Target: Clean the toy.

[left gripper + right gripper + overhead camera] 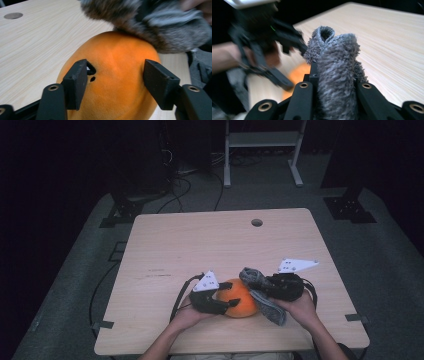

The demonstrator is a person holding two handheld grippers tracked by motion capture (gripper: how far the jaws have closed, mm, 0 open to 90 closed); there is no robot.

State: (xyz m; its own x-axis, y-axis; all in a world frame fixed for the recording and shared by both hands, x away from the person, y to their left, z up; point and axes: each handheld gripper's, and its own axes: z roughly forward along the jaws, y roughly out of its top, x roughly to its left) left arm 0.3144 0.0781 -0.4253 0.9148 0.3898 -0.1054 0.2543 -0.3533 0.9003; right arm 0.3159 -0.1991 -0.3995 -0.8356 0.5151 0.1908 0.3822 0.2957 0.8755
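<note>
An orange plush toy (241, 301) lies near the table's front edge. My left gripper (226, 306) reaches it from the left. In the left gripper view its black jaws stand on either side of the orange plush toy (115, 72) and press into its soft sides. A grey fuzzy cloth (266, 304) drapes over the toy's right side and hangs toward the front. My right gripper (256, 282) is shut on this cloth's upper end. In the right gripper view the grey fuzzy cloth (337, 65) stands rolled between the jaws, with the left gripper (262, 50) blurred beyond it.
The light wooden table (200, 245) has a round cable hole (257, 222) near its far edge. A white metal frame (262, 150) stands on the floor behind the table. Cables trail on the floor at the left.
</note>
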